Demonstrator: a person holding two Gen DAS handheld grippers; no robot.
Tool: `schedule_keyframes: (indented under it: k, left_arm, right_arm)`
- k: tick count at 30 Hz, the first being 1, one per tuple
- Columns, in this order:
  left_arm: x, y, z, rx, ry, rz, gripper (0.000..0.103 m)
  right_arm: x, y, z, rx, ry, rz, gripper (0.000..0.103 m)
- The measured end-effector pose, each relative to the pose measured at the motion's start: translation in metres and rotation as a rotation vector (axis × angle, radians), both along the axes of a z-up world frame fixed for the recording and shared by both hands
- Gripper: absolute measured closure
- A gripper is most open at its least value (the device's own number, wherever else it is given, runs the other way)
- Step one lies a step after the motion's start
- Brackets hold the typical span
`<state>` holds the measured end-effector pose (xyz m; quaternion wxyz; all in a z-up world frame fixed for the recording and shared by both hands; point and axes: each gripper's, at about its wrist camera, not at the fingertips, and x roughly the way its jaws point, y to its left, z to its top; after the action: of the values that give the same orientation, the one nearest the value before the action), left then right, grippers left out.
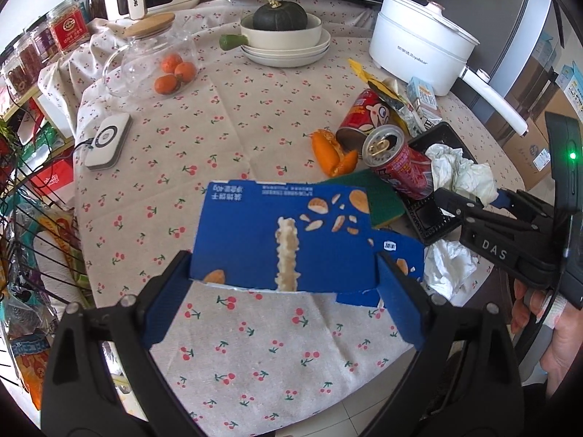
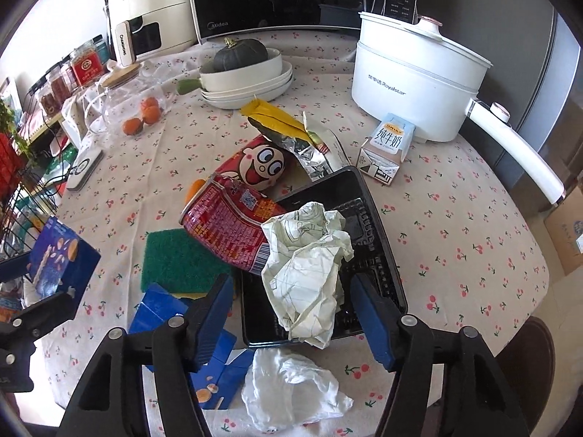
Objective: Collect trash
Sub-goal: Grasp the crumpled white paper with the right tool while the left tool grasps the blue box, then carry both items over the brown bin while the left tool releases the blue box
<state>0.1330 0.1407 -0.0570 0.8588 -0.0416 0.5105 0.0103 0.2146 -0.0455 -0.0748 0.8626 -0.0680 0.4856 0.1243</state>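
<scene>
The left gripper (image 1: 284,276) is clamped on a flattened blue snack box (image 1: 282,235), its pads pressing the two side edges, the box raised clear of the cherry-print tablecloth (image 1: 255,346); the box looks light and thin, a cardboard shell that bows easily, so a grip across the stiffer folded edges seems wiser than across the flat face.

The right gripper (image 2: 291,313) stands with jaws apart around a crumpled pale paper ball (image 2: 309,269) that lies on the black tray (image 2: 386,255); whether the pads touch the paper cannot be told, though gaps show on both sides; no earlier view is given.

The paper is probably nearly weightless, soft and springy, so it will compress a good deal before it holds; the bulky middle of the wad looks the best place to pinch.

A dented red can (image 2: 233,233) leans on the tray just beside the wad, smooth and apt to roll; a white tissue (image 2: 291,393) lies in front of the tray, limp; torn blue box pieces (image 2: 164,309) sit to the left.
</scene>
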Motion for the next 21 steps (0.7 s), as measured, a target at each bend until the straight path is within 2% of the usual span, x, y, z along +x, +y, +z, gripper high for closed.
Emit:
schedule_keyframes:
  k: [2,5,14,21]
  left_arm:
    - [0.000,-0.001,0.001,0.000,-0.002,-0.003,0.006]
    - [-0.001,-0.004,0.002,-0.001,-0.008,-0.008,0.006]
    - [-0.002,-0.017,0.008,-0.002,-0.030,-0.026,0.006]
    - [-0.004,-0.049,0.018,-0.028,-0.061,-0.079,0.007]
  right_arm:
    - [0.000,-0.001,0.000,-0.001,-0.001,-0.005,0.057]
    - [-0.003,-0.005,0.006,0.010,-0.019,-0.003,0.061]
    - [-0.024,-0.024,0.045,0.099,-0.073,0.023,0.063]
    - [-0.045,-0.070,0.069,0.138,-0.089,-0.011,0.063]
